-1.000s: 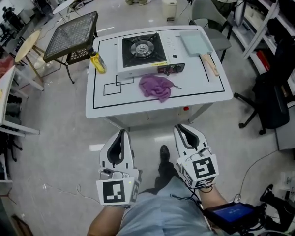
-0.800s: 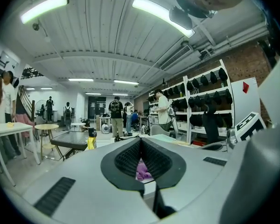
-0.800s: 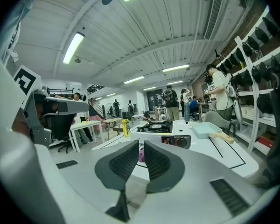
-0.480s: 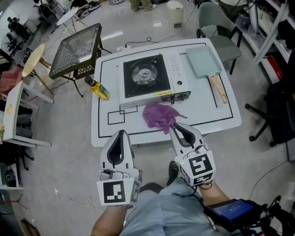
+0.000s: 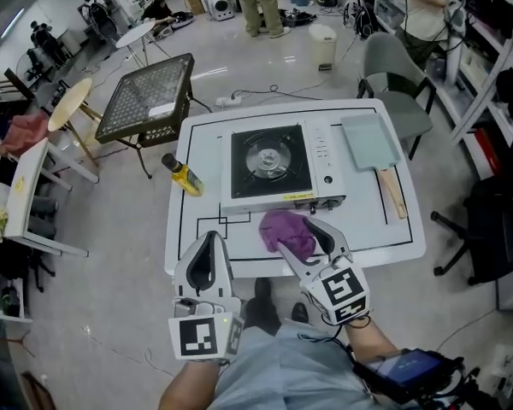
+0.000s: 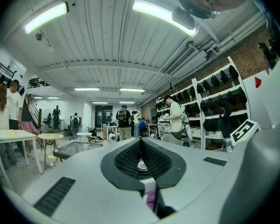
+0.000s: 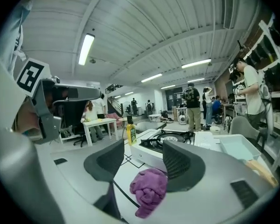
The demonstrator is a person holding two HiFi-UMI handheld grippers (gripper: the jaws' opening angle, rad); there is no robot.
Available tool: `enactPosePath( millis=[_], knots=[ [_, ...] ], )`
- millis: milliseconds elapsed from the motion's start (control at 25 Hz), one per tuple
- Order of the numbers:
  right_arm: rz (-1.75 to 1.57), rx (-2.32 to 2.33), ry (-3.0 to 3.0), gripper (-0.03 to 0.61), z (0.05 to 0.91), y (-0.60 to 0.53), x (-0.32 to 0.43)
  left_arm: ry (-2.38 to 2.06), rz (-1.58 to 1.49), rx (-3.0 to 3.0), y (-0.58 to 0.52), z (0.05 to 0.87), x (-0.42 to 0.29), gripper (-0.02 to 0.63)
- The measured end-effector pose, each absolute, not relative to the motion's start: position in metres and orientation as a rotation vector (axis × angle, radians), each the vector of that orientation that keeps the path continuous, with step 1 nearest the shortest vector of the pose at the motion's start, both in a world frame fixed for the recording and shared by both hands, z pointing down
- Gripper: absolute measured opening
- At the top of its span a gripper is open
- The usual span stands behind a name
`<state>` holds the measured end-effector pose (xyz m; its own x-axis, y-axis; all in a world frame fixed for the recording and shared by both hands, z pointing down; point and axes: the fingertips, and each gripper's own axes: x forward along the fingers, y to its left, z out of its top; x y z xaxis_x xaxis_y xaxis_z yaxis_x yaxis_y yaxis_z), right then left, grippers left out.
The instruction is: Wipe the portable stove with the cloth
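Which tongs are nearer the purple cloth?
Right. Right tongs, just opened, straddle the purple cloth without pressing it; left tongs, shut, hang back to its left.

head: overhead, steeply down | gripper views: low, forward | shared: stove (image 5: 269, 162)

The right gripper (image 5: 301, 236) is reaching over the table's (image 5: 393, 254) near edge, jaws opening (shut a second ago) astride the cloth (image 5: 284, 227); the left gripper (image 5: 209, 234) is following.
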<state>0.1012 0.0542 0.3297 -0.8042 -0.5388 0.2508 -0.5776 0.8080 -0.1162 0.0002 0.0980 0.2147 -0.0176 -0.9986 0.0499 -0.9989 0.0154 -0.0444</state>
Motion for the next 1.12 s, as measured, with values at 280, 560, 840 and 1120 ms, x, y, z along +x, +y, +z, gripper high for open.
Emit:
enactPosePath(
  millis=[280,560,840,1120],
  knots=[
    [0.334,0.837,-2.632,0.25,0.398,0.024,0.073,-2.157,0.146,2.155,0.052,0.262,-0.036,0.018],
    [0.492,0.831,-2.42,0.268,0.48,-0.005,0.063,-2.037,0.227,2.106,0.011,0.321,-0.073,0.018],
    [0.575,0.792,-2.285,0.285,0.528,-0.01,0.049,-1.946,0.264,2.074,-0.015,0.371,-0.099,0.018],
    [0.614,0.749,-2.242,0.279,0.536,0.001,0.043,-1.901,0.269,2.074,-0.022,0.384,-0.107,0.018]
  ],
)
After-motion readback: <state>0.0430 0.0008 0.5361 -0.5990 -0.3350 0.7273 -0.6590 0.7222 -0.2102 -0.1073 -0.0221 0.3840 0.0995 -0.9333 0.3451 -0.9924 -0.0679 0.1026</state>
